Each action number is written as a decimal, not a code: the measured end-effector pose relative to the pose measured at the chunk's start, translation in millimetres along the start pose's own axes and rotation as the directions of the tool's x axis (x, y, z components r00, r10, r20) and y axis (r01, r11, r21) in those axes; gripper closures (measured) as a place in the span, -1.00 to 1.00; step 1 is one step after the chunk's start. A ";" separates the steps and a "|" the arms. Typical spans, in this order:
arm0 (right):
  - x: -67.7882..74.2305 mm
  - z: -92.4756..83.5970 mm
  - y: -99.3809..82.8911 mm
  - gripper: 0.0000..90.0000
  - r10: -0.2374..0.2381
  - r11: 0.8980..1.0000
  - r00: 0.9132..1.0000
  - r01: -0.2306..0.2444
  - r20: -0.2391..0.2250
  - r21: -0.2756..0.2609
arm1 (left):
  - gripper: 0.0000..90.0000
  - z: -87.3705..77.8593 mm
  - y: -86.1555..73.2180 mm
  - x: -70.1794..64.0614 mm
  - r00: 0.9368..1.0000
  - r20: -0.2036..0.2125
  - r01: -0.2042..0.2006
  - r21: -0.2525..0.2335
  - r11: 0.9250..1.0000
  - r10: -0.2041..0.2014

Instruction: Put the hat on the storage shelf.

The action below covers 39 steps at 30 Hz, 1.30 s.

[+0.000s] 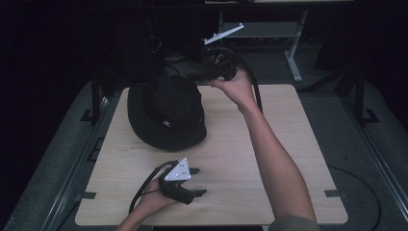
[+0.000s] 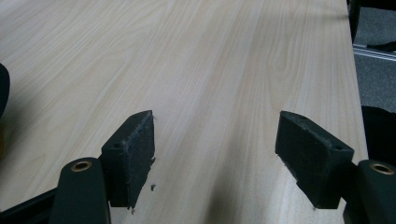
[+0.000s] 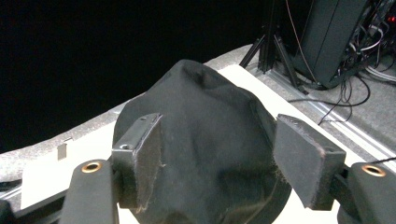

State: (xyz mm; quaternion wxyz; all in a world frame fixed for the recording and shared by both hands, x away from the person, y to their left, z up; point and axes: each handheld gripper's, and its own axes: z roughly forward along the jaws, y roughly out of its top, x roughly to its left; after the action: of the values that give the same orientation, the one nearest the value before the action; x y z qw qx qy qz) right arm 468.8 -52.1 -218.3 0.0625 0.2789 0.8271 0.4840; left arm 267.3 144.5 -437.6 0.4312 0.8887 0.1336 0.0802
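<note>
Small white mark on black hat [image 1: 166,123], unreadable.

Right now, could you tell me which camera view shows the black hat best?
The high view: the whole hat lies brim-down on the table. The right gripper view gives its crown close up; the left gripper view catches a dark sliver.

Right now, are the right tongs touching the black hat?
Cannot tell. In the right gripper view the right tongs stand open with the black hat framed between the pads, but no plain gap or contact shows. The high view is too dark there.

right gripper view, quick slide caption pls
Open right gripper facing the crown of a black brimmed hat on the light wooden table.
</note>
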 end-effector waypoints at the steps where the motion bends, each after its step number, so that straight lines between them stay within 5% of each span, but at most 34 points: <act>1: -0.6 -1.5 -1.3 -0.30 0.001 1.000 1.000 -0.001 0.001 -0.006 | -0.38 -0.2 -0.1 0.2 1.000 -0.001 0.001 -0.002 1.000 -0.001; 39: -24.3 -52.7 -76.4 -0.43 0.110 0.994 0.994 -0.109 0.029 -0.024 | -0.46 -0.6 -4.0 5.9 0.999 -0.014 0.042 -0.005 0.999 -0.042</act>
State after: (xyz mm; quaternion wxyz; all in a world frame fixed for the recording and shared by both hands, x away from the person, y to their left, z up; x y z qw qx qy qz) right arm 438.9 -133.9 -258.5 0.0514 0.3303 0.8039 0.4919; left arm 272.1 149.2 -440.2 0.4338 0.8841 0.1553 0.0775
